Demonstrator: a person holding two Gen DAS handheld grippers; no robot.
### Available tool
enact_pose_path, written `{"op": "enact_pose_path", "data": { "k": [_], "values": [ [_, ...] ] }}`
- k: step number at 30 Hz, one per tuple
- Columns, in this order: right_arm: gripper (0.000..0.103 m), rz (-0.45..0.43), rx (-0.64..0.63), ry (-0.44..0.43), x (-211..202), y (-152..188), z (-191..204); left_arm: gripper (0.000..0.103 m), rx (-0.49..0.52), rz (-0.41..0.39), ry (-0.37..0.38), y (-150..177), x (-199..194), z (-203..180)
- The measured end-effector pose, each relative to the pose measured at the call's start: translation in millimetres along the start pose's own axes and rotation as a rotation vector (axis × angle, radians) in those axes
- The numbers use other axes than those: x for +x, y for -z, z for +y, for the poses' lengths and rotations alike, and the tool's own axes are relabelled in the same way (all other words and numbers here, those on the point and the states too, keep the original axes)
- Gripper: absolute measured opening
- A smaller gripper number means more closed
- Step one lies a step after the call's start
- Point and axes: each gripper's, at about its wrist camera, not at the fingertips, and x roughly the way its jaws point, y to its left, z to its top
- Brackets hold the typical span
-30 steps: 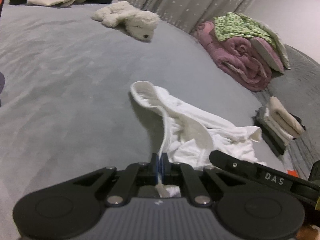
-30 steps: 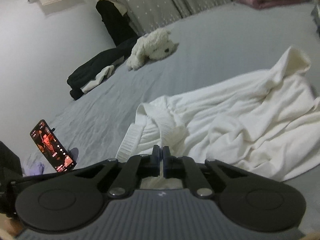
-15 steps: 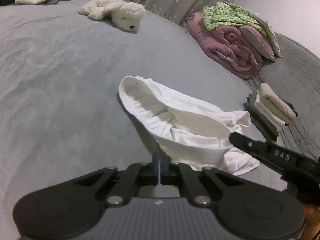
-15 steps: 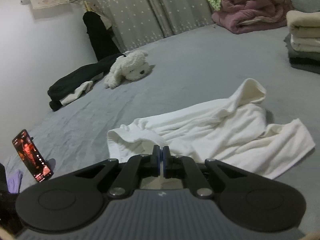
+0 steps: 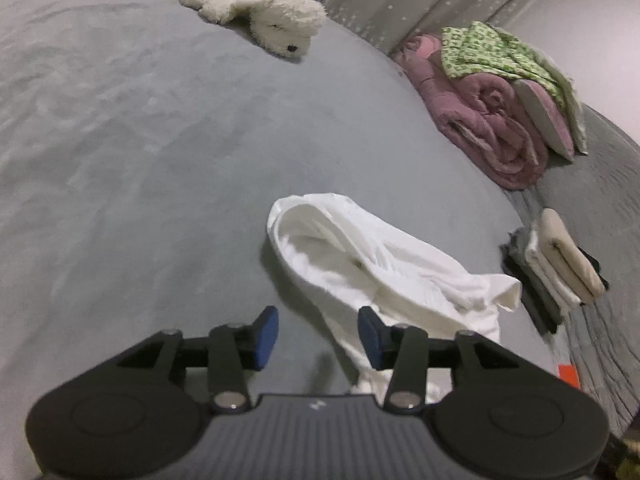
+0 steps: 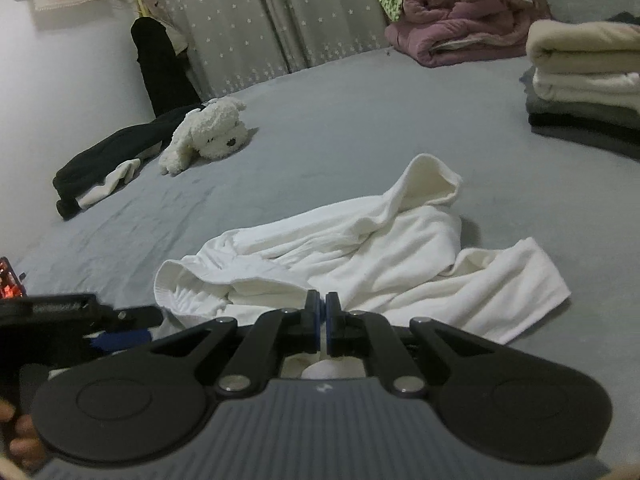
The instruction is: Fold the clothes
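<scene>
A crumpled white garment [image 5: 380, 272] lies on the grey bed [image 5: 140, 140], and the right wrist view shows it spread out [image 6: 380, 248] with one cuff standing up. My left gripper [image 5: 318, 338] is open just above the bed; the garment's near edge runs past its right blue pad [image 5: 370, 338], and nothing is between the fingers. My right gripper [image 6: 322, 314] is shut on the garment's near hem, with white cloth bunched under its fingers. The left gripper [image 6: 100, 336] shows at the left edge of the right wrist view, with a person's fingers below it.
A stack of folded clothes [image 5: 560, 264] [image 6: 588, 76] sits to the right. A white plush toy [image 5: 260, 12] [image 6: 208, 132], a rolled pink blanket [image 5: 488, 128] [image 6: 460, 20] under green patterned cloth, and a dark garment [image 6: 108, 152] lie farther back. A phone [image 6: 10, 284] stands at far left.
My left gripper has opened and let go of the white garment, which now lies lower on the bed. The right gripper stays shut on the hem.
</scene>
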Motion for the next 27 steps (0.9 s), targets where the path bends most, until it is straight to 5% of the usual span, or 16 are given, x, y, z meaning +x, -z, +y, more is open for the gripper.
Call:
{"op": "enact_pose_path", "data": {
  "k": [6,13,15,16,22,27],
  "values": [
    [0.005,0.032,0.029,-0.045,0.1,-1.0,-4.9,0.042,-0.036,-0.040,-0.051,-12.8,21.3,-0.8],
    [0.018,0.005,-0.007,-0.125,-7.4,-2.6,5.7,0.041,-0.071,-0.122,-0.106,-33.3,29.3,3.9],
    [0.049,-0.004,-0.041,-0.152,-10.4,-1.9,11.5,0.041,-0.068,-0.134,-0.119,-37.9,31.7,4.8],
    [0.051,-0.009,-0.058,-0.165,-11.9,-1.5,14.4,0.039,-0.069,-0.131,-0.123,-39.7,33.7,5.3],
    [0.051,0.057,-0.172,-0.190,-8.6,14.4,31.9,0.006,-0.072,-0.109,-0.112,-45.3,42.0,5.6],
    [0.051,0.086,-0.140,-0.179,-3.7,19.6,29.6,0.002,-0.048,-0.182,-0.045,-47.7,29.1,-7.7]
  ]
}}
